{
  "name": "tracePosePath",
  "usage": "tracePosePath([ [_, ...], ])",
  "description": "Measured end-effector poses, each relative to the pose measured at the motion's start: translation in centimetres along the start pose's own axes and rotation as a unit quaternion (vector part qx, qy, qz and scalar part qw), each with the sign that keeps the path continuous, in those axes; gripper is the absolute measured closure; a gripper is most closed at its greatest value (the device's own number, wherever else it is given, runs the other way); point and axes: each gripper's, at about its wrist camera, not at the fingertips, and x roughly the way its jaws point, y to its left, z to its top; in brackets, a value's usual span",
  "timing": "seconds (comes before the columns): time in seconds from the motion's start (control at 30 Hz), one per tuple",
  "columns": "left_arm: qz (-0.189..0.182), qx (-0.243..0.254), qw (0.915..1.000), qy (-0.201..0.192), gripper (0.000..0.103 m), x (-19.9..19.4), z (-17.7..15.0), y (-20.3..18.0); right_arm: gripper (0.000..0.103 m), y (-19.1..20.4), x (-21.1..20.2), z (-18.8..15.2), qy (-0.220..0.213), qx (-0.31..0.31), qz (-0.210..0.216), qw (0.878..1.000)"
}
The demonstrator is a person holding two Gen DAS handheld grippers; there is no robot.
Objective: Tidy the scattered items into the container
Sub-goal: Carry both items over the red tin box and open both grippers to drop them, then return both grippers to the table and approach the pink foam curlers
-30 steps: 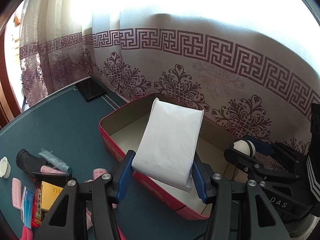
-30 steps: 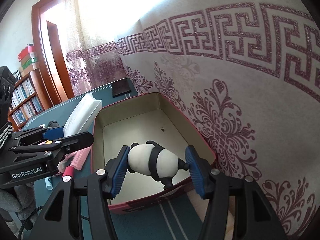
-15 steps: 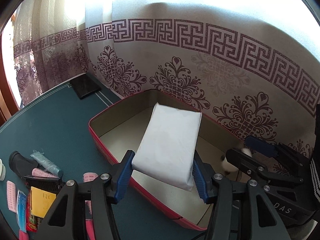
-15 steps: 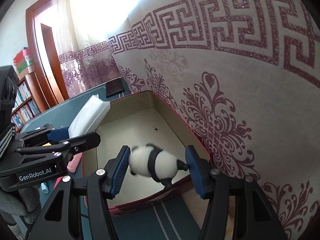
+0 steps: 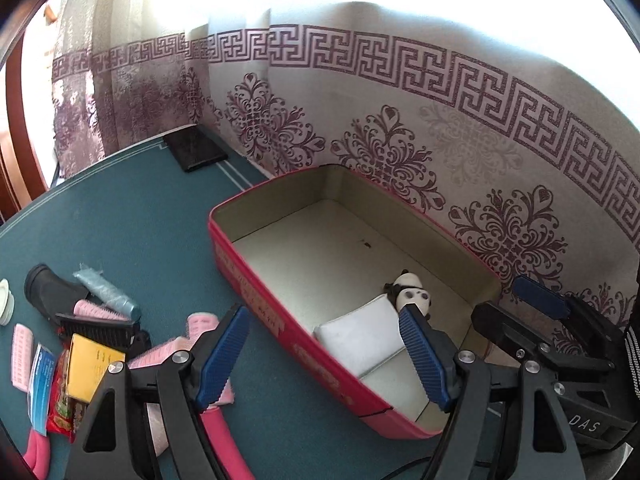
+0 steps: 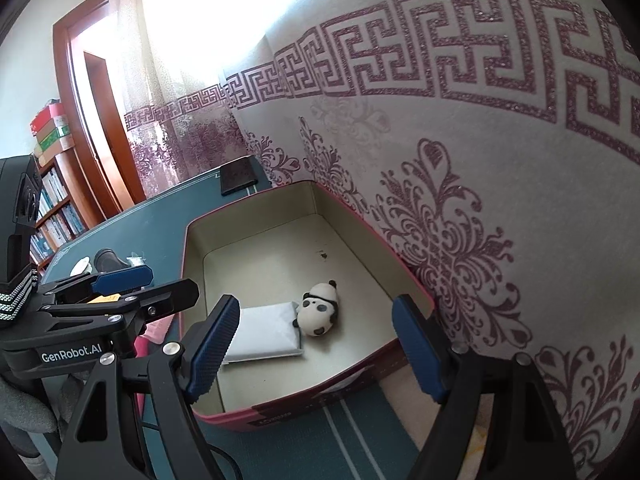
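Observation:
The red box (image 5: pixel 256 304) with a cream inside (image 6: pixel 276 264) stands against the patterned curtain. A white packet (image 5: pixel 358 334) (image 6: pixel 266 330) lies flat on its floor at the near end, and a panda toy (image 5: pixel 412 296) (image 6: pixel 320 310) lies next to it. My left gripper (image 5: pixel 322 356) is open and empty above the box's near rim. My right gripper (image 6: pixel 314 350) is open and empty above the same end of the box. Scattered items stay on the green table to the left: pink rollers (image 5: pixel 100 312), a yellow box (image 5: pixel 90 364), a blue tube (image 5: pixel 108 292) and a black holder (image 5: pixel 50 292).
A black flat case (image 5: pixel 196 148) lies at the table's far edge by the curtain. A white lid (image 5: pixel 5 304) sits at the far left. A bookshelf (image 6: pixel 52 208) and a wooden door frame stand beyond the table. Each gripper shows in the other's view.
Both grippers have opened. The white packet dropped from the left gripper and the panda from the right one; both now lie on the box floor.

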Motion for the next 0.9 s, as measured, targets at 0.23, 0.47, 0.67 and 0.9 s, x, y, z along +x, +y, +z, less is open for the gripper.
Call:
tracePosePath([
  [0.23,0.008,-0.029,0.9995,-0.003,0.024,-1.7,-1.7,2.3,0.021,1.5,-0.4,-0.5,0.002,-0.007,0.016,1.0],
  [0.47,0.036,-0.066,0.9971,-0.01,0.024,-4.2,-4.5,5.8,0.021,4.4,-0.4,-1.2,0.012,-0.028,0.044,0.999],
  [0.67,0.071,-0.099,0.9923,-0.023,0.024,-7.1,-7.1,9.3,0.021,7.8,-0.8,-2.3,0.019,-0.051,0.074,0.996],
  [0.9,0.122,-0.135,0.9828,-0.028,0.024,-9.7,-10.5,13.4,0.021,12.2,-1.0,-4.2,0.041,-0.092,0.108,0.989],
])
